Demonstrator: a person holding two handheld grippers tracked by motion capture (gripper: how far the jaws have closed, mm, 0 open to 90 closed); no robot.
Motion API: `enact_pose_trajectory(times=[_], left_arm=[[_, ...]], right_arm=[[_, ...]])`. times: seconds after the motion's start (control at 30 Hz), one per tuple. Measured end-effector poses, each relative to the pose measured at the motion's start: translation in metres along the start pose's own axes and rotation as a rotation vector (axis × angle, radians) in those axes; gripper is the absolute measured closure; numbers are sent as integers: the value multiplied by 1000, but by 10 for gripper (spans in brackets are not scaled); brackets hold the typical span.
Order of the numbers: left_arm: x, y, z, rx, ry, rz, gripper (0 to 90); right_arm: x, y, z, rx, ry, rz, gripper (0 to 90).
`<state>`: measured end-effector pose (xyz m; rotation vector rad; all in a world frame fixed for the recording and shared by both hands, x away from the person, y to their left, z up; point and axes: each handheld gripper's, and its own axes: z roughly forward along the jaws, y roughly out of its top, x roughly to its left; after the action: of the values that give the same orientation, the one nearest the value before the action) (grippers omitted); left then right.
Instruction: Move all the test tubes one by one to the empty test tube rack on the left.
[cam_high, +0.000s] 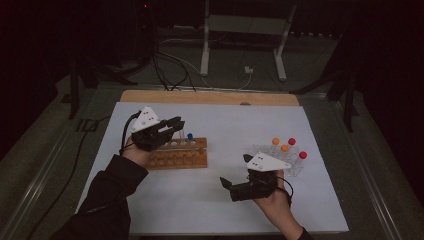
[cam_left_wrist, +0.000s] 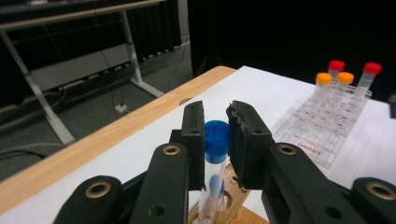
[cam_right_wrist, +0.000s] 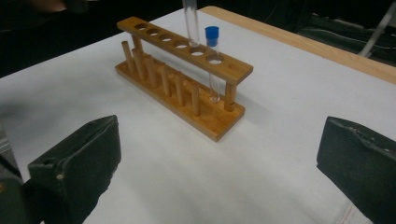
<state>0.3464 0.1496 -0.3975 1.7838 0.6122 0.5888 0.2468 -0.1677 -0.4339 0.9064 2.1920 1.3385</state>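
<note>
Left tool (cam_left_wrist: 215, 140) clenched on blue-capped tube (cam_left_wrist: 216, 141), tube upright over wooden rack (cam_high: 177, 153) at bench left. Next hole straight below. Right tool (cam_high: 235, 171) released, near-right.

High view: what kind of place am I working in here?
Probably a lab-style test bench in a dark room: a wooden tube rack and a clear rack of capped tubes on a white-covered table, cables and a desk frame behind.
</note>
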Motion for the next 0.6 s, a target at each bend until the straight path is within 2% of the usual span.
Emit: enact_pose_trajectory(times=[0.27, 0.6], left_arm=[[4, -19, 14, 32, 17, -34, 776], [1, -48, 26, 76, 4, -79, 776]], right_arm=[[-2, -1, -1, -4, -3, 1, 0], [-3, -1, -2, -5, 9, 7, 0]])
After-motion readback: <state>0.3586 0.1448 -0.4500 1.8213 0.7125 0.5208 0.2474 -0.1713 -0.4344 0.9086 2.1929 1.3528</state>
